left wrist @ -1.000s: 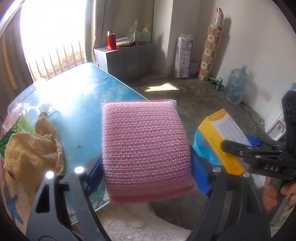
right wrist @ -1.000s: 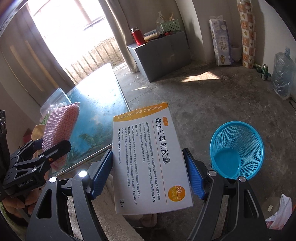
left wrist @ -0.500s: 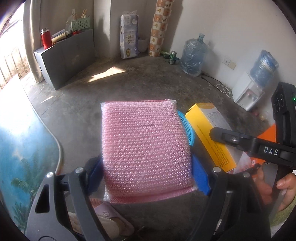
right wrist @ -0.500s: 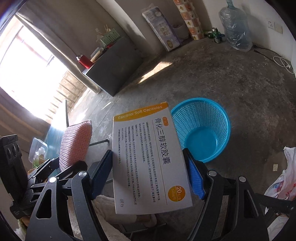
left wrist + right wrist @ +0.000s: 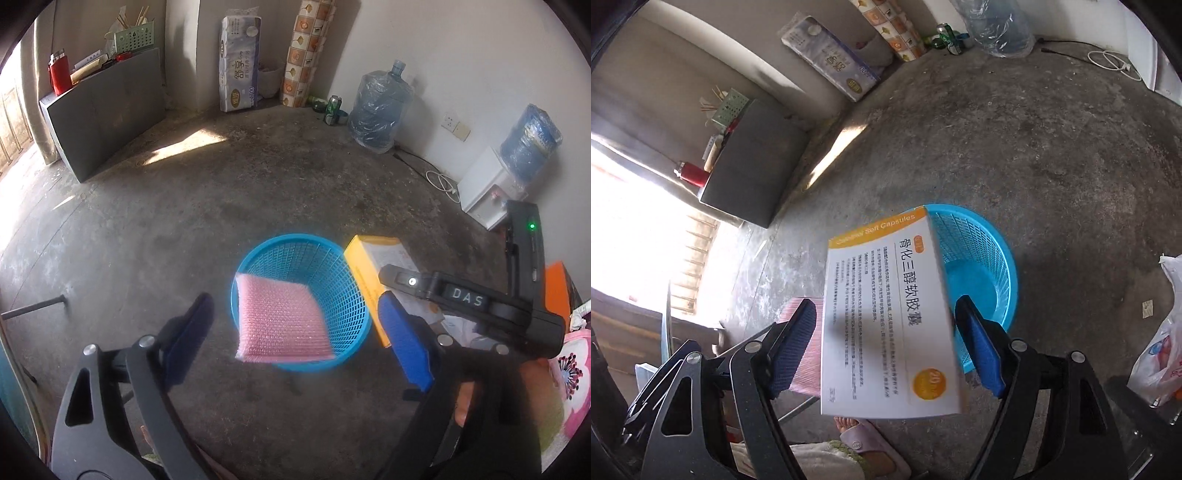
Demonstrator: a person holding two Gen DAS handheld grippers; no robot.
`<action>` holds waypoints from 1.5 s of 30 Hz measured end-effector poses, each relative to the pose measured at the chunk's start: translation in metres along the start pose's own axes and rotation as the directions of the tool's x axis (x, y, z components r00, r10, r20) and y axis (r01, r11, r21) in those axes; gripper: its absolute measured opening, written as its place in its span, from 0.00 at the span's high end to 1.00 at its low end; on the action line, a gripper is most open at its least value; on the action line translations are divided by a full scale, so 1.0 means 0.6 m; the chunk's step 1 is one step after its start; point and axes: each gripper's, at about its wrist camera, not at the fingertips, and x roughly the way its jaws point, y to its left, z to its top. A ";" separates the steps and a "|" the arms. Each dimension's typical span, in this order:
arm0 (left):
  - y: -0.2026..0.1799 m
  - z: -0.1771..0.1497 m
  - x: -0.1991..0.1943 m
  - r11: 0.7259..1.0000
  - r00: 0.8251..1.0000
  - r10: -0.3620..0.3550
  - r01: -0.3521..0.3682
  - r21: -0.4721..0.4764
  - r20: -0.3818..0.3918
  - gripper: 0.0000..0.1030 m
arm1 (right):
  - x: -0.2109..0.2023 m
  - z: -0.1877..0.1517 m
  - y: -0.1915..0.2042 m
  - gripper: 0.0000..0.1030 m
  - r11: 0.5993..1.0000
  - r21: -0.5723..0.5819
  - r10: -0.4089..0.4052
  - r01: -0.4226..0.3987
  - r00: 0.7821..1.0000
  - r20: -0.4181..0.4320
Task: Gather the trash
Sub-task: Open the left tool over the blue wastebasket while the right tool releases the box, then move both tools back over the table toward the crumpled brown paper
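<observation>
A blue mesh basket (image 5: 334,291) stands on the concrete floor; it also shows in the right wrist view (image 5: 990,266). My left gripper (image 5: 295,332) is open above it, and the pink sponge (image 5: 282,325) is loose in the air at the basket's rim. My right gripper (image 5: 886,339) holds a white and orange capsule box (image 5: 886,325) between its blue pads (image 5: 979,354), beside the basket. The box shows in the left wrist view (image 5: 373,254) at the basket's right.
A grey cabinet (image 5: 107,118) stands at the back left wall. Water bottles (image 5: 380,107), cans (image 5: 332,107) and a tissue pack (image 5: 238,79) line the far wall. A plastic bag (image 5: 1160,354) lies on the floor at the right. A slippered foot (image 5: 868,439) is below the box.
Both grippers swung from the table to above the basket. My left gripper opened and let go of the pink sponge, which now drops toward the basket. The right still holds the box.
</observation>
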 end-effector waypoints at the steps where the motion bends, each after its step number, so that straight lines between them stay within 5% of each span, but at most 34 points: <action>1: 0.004 -0.001 -0.003 1.000 1.000 -0.008 0.008 -0.011 0.003 0.16 | 0.004 0.000 -0.004 0.26 1.000 0.008 0.003 -0.003 1.000 -0.006; 15: 0.058 -0.044 -0.077 0.996 0.998 -0.031 0.035 -0.077 0.058 0.16 | -0.024 -0.049 0.006 0.26 0.997 -0.078 0.009 -0.008 1.000 0.004; 23: 0.085 -0.103 -0.195 0.992 0.987 -0.056 0.071 -0.100 0.151 0.16 | -0.118 -0.106 0.042 0.26 0.984 -0.172 0.044 -0.036 0.998 0.048; 29: 0.142 -0.186 -0.300 0.983 0.979 -0.002 0.039 -0.181 0.203 0.16 | -0.192 -0.154 0.112 0.13 0.952 -0.290 0.128 -0.095 0.987 0.094; 35: 0.219 -0.290 -0.398 0.942 0.963 0.147 -0.066 -0.329 0.226 0.16 | -0.211 -0.216 0.239 0.12 0.866 -0.479 0.196 -0.146 0.979 0.055; 41: 0.292 -0.399 -0.486 0.861 0.941 0.239 -0.092 -0.501 0.238 0.14 | -0.193 -0.292 0.404 0.09 0.713 -0.652 0.283 -0.257 0.957 -0.068; 45: 0.334 -0.452 -0.532 0.798 0.892 0.386 -0.195 -0.570 0.235 0.13 | -0.175 -0.359 0.508 0.07 0.601 -0.742 0.297 -0.297 0.945 -0.137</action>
